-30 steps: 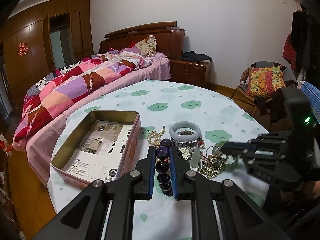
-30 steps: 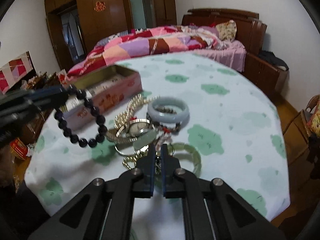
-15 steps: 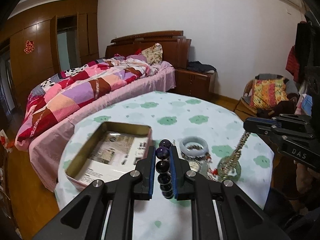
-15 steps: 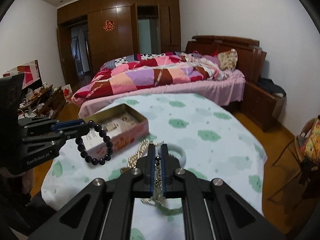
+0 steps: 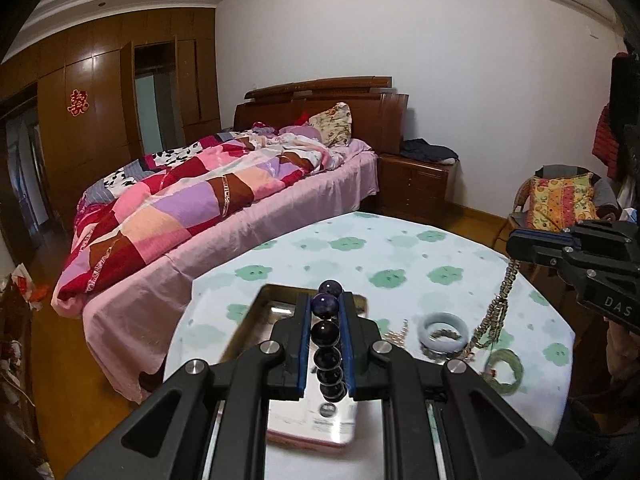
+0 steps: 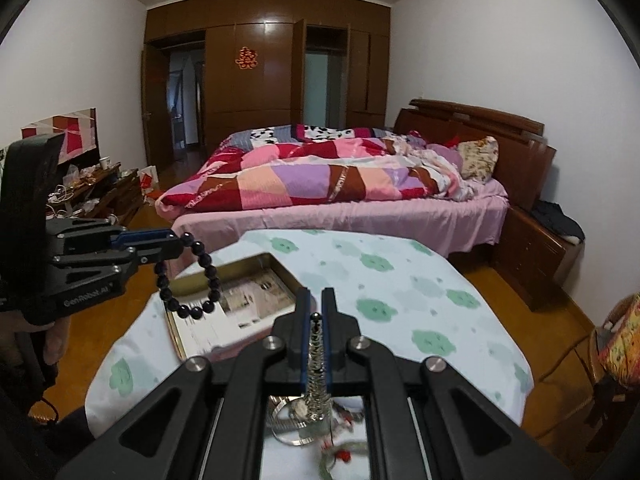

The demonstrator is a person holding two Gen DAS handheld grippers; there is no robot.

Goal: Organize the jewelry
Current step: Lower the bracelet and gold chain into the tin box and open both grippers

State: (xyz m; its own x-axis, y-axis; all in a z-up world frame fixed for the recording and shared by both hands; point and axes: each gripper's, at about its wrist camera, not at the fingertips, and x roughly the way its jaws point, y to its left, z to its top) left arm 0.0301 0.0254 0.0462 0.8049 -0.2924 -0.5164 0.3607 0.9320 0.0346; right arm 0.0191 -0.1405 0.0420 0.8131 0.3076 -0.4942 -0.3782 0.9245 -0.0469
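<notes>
My left gripper [image 5: 325,300] is shut on a dark purple bead bracelet [image 5: 327,334], held in the air above the open tin box [image 5: 256,312]. From the right wrist view the bracelet [image 6: 188,276] hangs as a loop from the left gripper [image 6: 176,244] over the box [image 6: 240,304]. My right gripper [image 6: 316,300] is shut on a gold chain [image 6: 316,364] that dangles down to the jewelry pile. In the left wrist view the right gripper [image 5: 516,246] holds the chain [image 5: 496,308] high above the table.
A pale jade bangle [image 5: 442,326], a green bangle [image 5: 506,372] and more pieces lie on the round table with green-patterned cloth [image 5: 400,256]. A bed [image 5: 208,208] stands beyond the table, a chair with a cushion [image 5: 560,204] at the right.
Both grippers have risen well above the table. The right gripper has lifted the gold chain out of the pile. The left gripper has carried the bead bracelet over the tin box.
</notes>
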